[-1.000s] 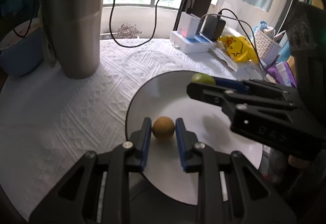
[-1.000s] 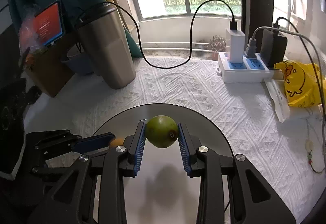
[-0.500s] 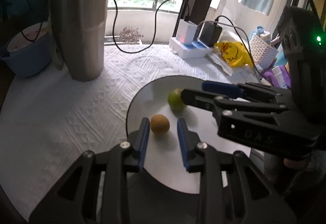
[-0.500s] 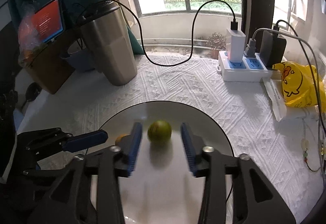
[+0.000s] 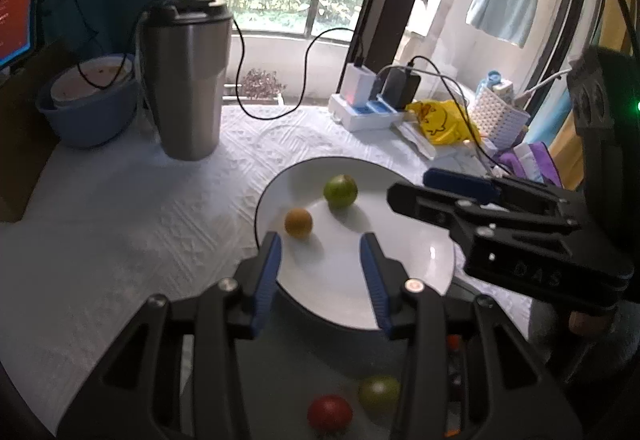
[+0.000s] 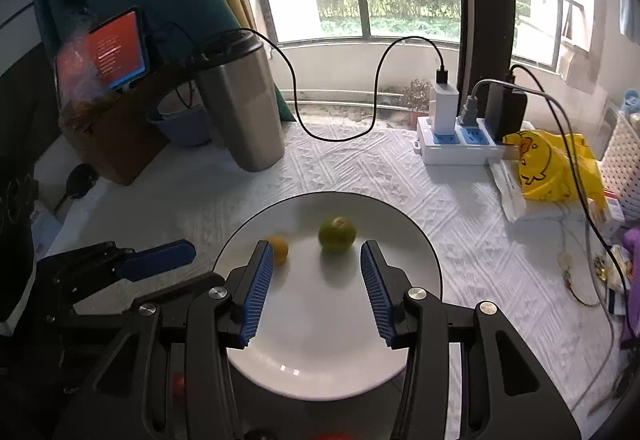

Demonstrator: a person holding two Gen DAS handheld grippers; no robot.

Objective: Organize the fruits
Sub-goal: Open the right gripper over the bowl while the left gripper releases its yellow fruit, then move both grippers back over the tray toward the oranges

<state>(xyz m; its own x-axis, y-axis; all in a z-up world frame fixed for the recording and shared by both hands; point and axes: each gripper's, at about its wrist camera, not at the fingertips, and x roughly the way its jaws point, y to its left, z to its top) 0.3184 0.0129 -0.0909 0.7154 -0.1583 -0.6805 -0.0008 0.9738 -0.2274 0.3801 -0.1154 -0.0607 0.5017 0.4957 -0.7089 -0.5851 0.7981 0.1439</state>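
Note:
A white plate (image 5: 408, 272) (image 6: 416, 236) lies on the white tablecloth. On it rest a green fruit (image 5: 340, 191) (image 6: 337, 233) and a small orange-brown fruit (image 5: 298, 223) (image 6: 280, 248), side by side. My left gripper (image 5: 320, 244) is open and empty, raised over the plate's near part. My right gripper (image 6: 316, 254) is open and empty, behind the green fruit; it also shows in the left wrist view (image 5: 460, 184). A red fruit (image 5: 330, 412) and another green fruit (image 5: 379, 392) lie below the left gripper on a dark surface.
A steel tumbler (image 5: 186, 80) (image 6: 244, 104) stands at the back left beside a blue bowl (image 5: 88, 108). A power strip with chargers (image 6: 460, 144), a yellow bag (image 6: 552, 172) and a white basket (image 6: 624, 164) are at the back right. Cables trail across the cloth.
Both grippers opened and let go of their fruits onto the plate, then drew back and up. The green fruit now rests next to the orange-brown one.

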